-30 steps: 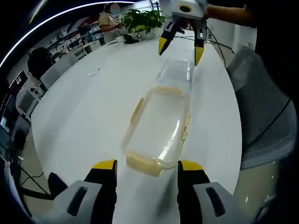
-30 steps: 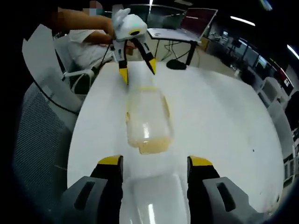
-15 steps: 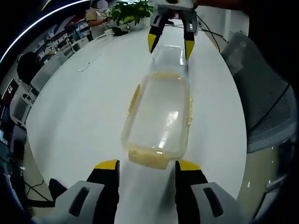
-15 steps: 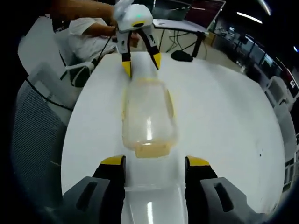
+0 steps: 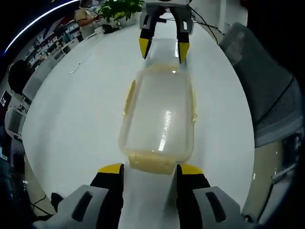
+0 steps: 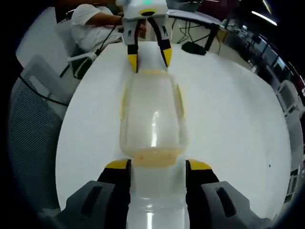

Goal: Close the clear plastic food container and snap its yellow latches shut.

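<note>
The clear plastic container [image 5: 159, 114] lies lengthwise on the white table [image 5: 81, 109], with yellow latches along its sides and ends. Its clear lid [image 5: 164, 50] lies flat beyond the far end. My left gripper [image 5: 150, 169] is open, its yellow tips on either side of the near end latch [image 5: 151, 162]. In the right gripper view the container [image 6: 151, 114] stretches ahead. My right gripper [image 6: 157, 166] is open there, and the lid [image 6: 155, 200] lies between its jaws. Each gripper faces the other across the container: the right gripper [image 5: 162, 47] and the left gripper [image 6: 148, 58].
A grey mesh chair [image 5: 267, 90] stands by the table's right edge, and again the chair [image 6: 28, 124] at the left. A potted plant [image 5: 119, 7] and a small object [image 5: 75, 69] sit farther along the table. A person's arm [image 6: 95, 19] holds the left gripper.
Both grippers have closed in on the container from opposite ends. Its end latches now sit right at the jaw tips. The container itself has stayed put.
</note>
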Demonstrator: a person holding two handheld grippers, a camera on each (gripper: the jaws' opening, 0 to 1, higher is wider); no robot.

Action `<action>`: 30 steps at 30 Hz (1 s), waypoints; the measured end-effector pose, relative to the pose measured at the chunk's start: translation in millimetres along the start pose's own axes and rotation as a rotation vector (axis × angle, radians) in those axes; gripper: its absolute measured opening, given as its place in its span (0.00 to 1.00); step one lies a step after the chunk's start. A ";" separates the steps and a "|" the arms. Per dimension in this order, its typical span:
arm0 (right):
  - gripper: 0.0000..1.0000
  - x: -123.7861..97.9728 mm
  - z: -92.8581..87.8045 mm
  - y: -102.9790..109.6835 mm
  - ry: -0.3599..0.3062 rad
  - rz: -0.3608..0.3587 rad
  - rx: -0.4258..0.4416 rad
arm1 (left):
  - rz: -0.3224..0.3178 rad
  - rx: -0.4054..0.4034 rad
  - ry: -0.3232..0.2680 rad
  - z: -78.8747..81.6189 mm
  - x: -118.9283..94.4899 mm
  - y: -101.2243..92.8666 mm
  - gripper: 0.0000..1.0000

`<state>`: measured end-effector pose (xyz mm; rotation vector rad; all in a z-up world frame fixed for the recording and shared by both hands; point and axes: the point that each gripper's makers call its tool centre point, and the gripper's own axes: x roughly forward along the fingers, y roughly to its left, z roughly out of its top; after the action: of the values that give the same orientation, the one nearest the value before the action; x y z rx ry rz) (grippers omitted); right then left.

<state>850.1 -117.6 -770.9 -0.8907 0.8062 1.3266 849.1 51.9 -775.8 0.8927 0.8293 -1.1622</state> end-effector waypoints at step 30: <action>0.38 21.4 -3.8 6.7 0.074 0.082 -0.018 | -0.167 0.081 0.046 0.4 13.7 -0.3 0.34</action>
<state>845.3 -111.2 -792.1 -0.9338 0.8974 1.3810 851.6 46.0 -788.0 0.9331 0.9127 -1.3327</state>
